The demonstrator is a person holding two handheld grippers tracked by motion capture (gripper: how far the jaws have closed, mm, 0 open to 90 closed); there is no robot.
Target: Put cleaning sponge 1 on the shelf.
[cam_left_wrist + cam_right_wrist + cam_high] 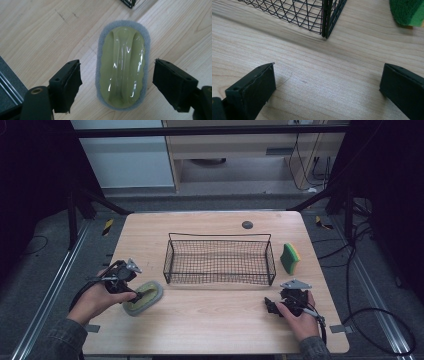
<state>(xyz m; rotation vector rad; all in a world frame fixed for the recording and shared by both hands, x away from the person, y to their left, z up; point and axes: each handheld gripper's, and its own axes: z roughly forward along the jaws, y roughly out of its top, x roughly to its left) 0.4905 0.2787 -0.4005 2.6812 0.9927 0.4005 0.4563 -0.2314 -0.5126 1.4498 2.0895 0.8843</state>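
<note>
The left gripper (116, 80) has its jaws spread wide, one on each side of the scrubbing pad (123, 66), and in the left gripper view neither jaw touches it; it holds nothing. The right gripper (327, 92) is also wide apart over bare wood, gripping nothing, with the basket's near right corner just ahead of it. The desk (215, 315) is pale wood with rounded corners and a small dark disc (247, 224) near its far edge; around it lie grey floor, metal rails, trailing cables and dark frame legs. The scrubbing pad, a grey oval with a glossy yellow-green handle ridge on top, lies flat near the desk's near left corner, close to the wire basket's (220, 257) near left corner. Its long axis runs diagonally, from the near left edge up toward the basket. A green and yellow sponge (290, 258) stands on edge by the desk's right edge, just beside the basket's right end.
</note>
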